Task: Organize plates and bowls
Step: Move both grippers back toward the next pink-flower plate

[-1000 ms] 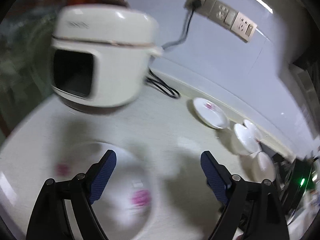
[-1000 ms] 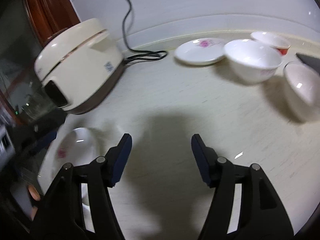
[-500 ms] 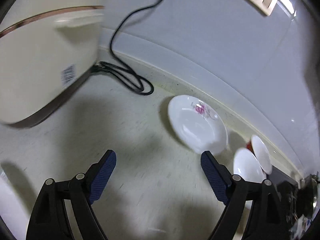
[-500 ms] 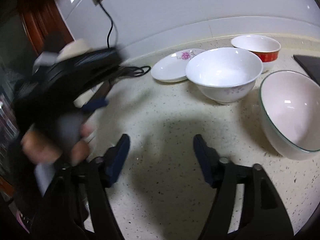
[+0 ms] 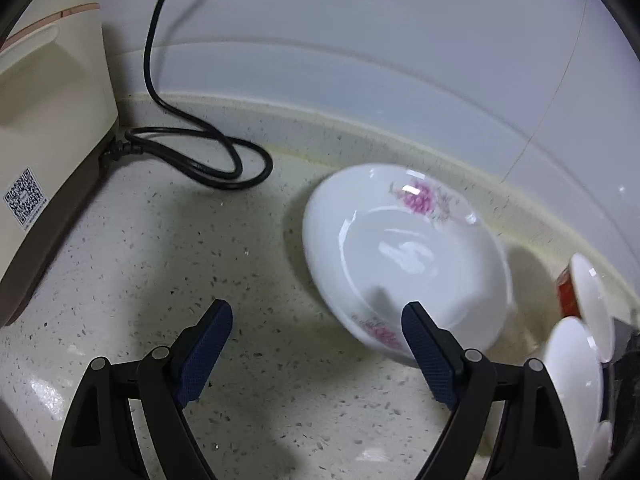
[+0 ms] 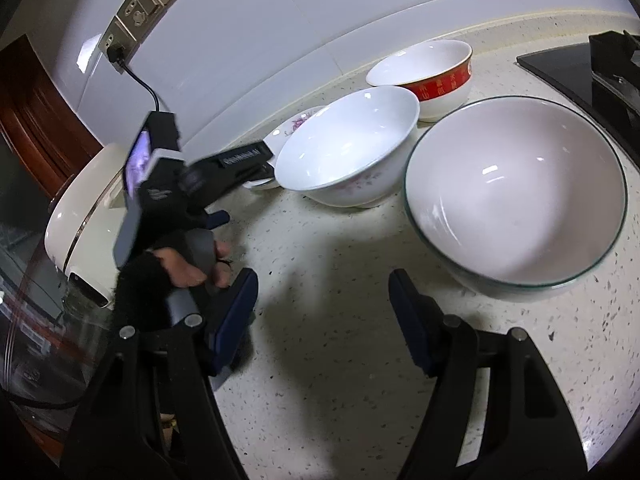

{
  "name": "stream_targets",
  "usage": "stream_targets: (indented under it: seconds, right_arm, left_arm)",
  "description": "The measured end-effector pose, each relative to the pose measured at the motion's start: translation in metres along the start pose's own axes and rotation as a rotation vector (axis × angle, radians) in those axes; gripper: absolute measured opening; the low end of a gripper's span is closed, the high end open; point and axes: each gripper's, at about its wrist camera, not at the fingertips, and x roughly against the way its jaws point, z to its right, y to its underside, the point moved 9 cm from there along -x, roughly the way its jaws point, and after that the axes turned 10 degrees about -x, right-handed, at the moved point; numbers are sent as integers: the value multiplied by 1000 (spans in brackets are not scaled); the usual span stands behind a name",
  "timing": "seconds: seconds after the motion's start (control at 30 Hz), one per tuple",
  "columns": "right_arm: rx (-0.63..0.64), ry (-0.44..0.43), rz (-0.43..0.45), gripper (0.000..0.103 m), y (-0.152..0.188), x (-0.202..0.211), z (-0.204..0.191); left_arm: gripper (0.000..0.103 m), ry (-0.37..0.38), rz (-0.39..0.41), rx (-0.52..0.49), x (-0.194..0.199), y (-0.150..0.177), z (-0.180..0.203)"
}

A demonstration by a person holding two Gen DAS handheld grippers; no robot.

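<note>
Plate with the pink flowers (image 5: 404,260) is sitting on the speckled countertop (image 5: 160,248) near the back edge, right up by the wall (image 5: 360,40). From the right wrist camera you only catch a sliver of it (image 6: 296,124) peeking out behind the white bowl (image 6: 348,156), so it's just beside that bowl, can't tell if they actually touch.

Left gripper (image 5: 316,348) is spread wide with nothing in it, hovering low over the counter. Its right blue pad overlaps the near rim of the plate in the left wrist view, while the left pad is over bare counter. In the other camera you can see that same tool (image 6: 244,160) reaching in toward the plate, with the person's left hand (image 6: 188,264) in a dark glove wrapped round the handle.

Right gripper (image 6: 322,312) is also wide apart and empty, hanging over bare counter just in front of the big bowl with the dark green rim (image 6: 516,204).

Behind the white bowl there's a red-banded bowl (image 6: 432,76). Off to the left is a cream rice cooker (image 5: 44,128) with its black cord (image 5: 200,156) looped on the counter, running up to a wall socket (image 6: 120,46). Black stovetop (image 6: 580,68) sits at the far right.
</note>
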Motion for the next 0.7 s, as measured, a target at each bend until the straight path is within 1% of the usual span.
stream_targets:
  seconds: [0.03, 0.07, 0.1, 0.13, 0.2, 0.23, 0.33, 0.37, 0.47, 0.57, 0.67, 0.7]
  right_arm:
    - [3, 0, 1, 71, -2, -1, -1]
    - [6, 0, 4, 71, -2, -1, -2]
    - [8, 0, 6, 71, -2, 0, -2]
    - [8, -1, 8, 71, -3, 0, -1]
    - [8, -3, 12, 72, -4, 1, -2]
    - [6, -5, 12, 72, -6, 0, -2]
    - [0, -13, 15, 72, -6, 4, -1]
    - [-2, -16, 14, 72, -8, -2, -2]
    - [-12, -27, 20, 72, -9, 2, -2]
    - [-10, -40, 23, 72, -9, 0, -3]
    - [-6, -50, 24, 72, -8, 0, -3]
    - [-5, -51, 25, 72, -9, 0, -3]
  left_arm:
    - [91, -11, 13, -8, 0, 1, 0]
    - [95, -13, 9, -3, 2, 3, -1]
    - [98, -27, -8, -6, 3, 6, -4]
    - [103, -39, -34, -2, 5, 11, -8]
    - [103, -72, -58, -23, 11, 20, -12]
    - [103, -77, -59, -43, 15, 26, -13]
    - [103, -63, -53, -61, 30, 44, -19]
    - [103, -57, -55, -65, 38, 53, -23]
    - [103, -41, -50, -87, 57, 78, -25]
    - [103, -13, -48, -123, 77, 101, -21]
    - [103, 43, -49, -192, 98, 127, -11]
    - [103, 51, -46, -207, 101, 133, -6]
